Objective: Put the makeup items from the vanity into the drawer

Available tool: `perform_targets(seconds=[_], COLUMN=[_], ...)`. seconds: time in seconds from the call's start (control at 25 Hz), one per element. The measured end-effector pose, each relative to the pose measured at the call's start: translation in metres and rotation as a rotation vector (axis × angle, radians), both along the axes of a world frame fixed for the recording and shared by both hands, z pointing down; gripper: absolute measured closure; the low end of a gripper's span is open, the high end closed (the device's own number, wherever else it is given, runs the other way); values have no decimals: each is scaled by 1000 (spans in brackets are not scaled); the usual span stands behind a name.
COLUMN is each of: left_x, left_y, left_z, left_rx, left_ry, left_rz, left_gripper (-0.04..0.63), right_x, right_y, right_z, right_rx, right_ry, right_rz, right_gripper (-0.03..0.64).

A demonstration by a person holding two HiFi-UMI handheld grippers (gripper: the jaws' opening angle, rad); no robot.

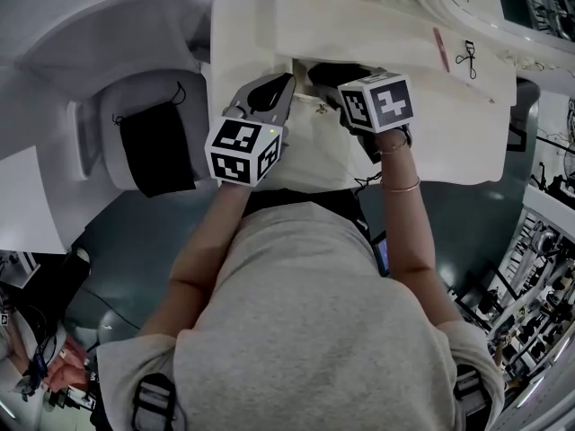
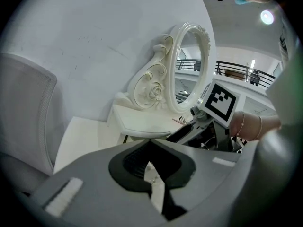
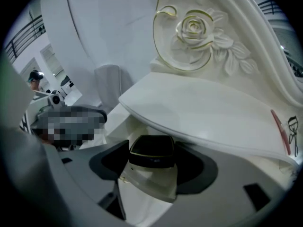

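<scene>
The left gripper (image 2: 151, 144) hovers over the drawer (image 1: 310, 155) — jaws pressed together, nothing between them. Beside it, the right gripper (image 3: 152, 148) pinches a black compact (image 3: 151, 156) at the drawer's mouth, just under the vanity (image 1: 377, 34) top. Farther right on the top lie a pencil (image 1: 441, 49) and a curler (image 1: 467, 57).

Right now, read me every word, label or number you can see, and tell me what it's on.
No readable words or numbers anywhere.
Marker cubes: square black-and-white patterns only, no letters.
Black compact: faint mark on its front edge, too blurred to read.
</scene>
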State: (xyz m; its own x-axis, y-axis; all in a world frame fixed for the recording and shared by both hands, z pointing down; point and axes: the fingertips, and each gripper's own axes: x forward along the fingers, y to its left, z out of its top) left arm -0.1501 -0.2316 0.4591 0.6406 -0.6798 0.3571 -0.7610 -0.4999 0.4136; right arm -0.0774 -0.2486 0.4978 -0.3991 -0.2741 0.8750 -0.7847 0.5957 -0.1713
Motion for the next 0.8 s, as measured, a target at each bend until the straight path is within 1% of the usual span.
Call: perform_targets(seconds=[0.12, 0.4, 0.64, 0.8], left_x=[2, 8, 9, 4], left_y=[-1, 1, 1, -2], left_z=[-2, -3, 0, -1], left_rx=[6, 11, 7, 4], left_ry=[5, 8, 1, 8], left_rz=[5, 24, 26, 10], left_gripper=[586, 585, 586, 586], right_x=[1, 2, 3, 4], right_y=[-1, -2, -3, -4], right_z=[1, 3, 3, 3], right_rx=[5, 15, 25, 32], right_ry=[20, 30, 33, 38], right_rz=[10, 15, 20, 23], right_gripper=[311, 311, 311, 311])
